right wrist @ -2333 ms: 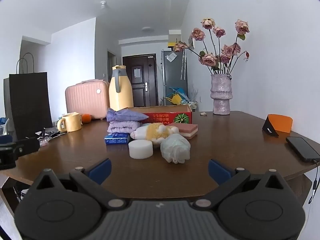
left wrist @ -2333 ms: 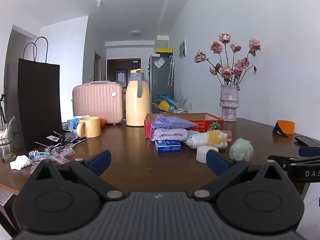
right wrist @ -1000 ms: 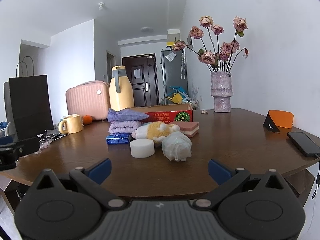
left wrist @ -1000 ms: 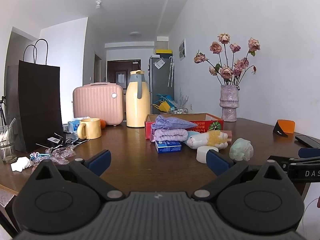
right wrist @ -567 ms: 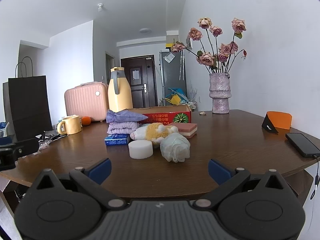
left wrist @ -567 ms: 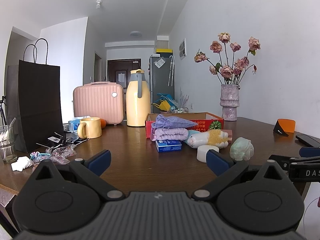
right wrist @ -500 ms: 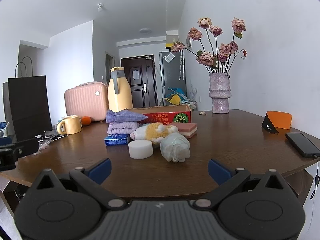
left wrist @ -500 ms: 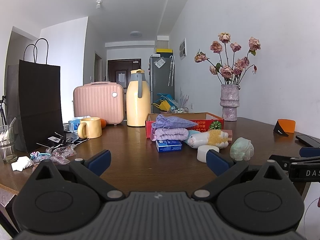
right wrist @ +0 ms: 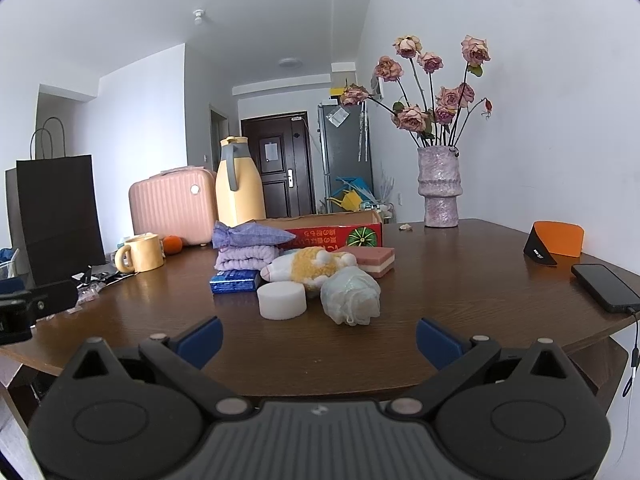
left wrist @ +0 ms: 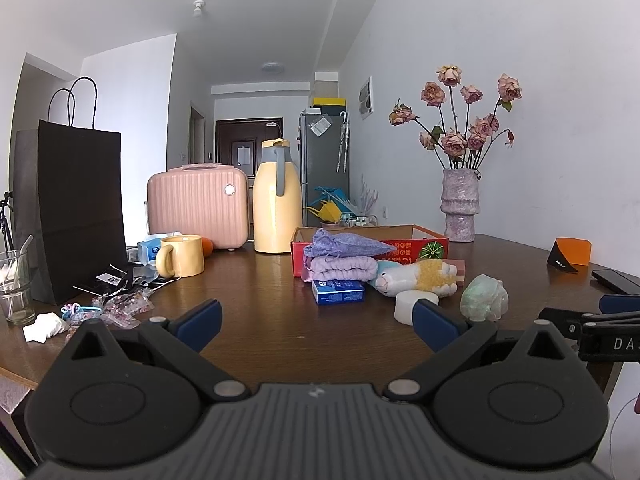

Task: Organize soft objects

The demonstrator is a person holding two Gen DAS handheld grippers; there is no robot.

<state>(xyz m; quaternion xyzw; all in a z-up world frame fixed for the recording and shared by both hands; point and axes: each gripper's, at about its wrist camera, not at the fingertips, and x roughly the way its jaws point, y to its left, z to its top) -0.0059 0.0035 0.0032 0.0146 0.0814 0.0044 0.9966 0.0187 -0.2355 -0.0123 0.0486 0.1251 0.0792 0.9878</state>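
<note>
Soft things lie mid-table: a pale green bath pouf [right wrist: 352,294], a white round sponge [right wrist: 282,300], a yellow-white plush toy [right wrist: 310,266], a pink layered sponge [right wrist: 376,260], a folded lilac towel [right wrist: 244,258] with a purple cloth pouch [right wrist: 244,236] on top. Behind them stands a red cardboard box [right wrist: 340,232]. My right gripper [right wrist: 318,340] is open and empty, short of the pouf. My left gripper [left wrist: 316,322] is open and empty, short of the blue packet [left wrist: 338,291]. The pouf [left wrist: 484,296] and plush [left wrist: 416,278] also show in the left wrist view.
A vase of dried roses [right wrist: 438,188], an orange-black stand [right wrist: 554,244] and a phone [right wrist: 604,286] sit at right. A yellow thermos [left wrist: 278,198], pink case [left wrist: 198,204], yellow mug [left wrist: 180,256], black paper bag [left wrist: 78,212], a glass [left wrist: 14,286] and small clutter sit at left.
Both grippers have crept slightly forward and up. Both stay open and nothing on the table has moved.
</note>
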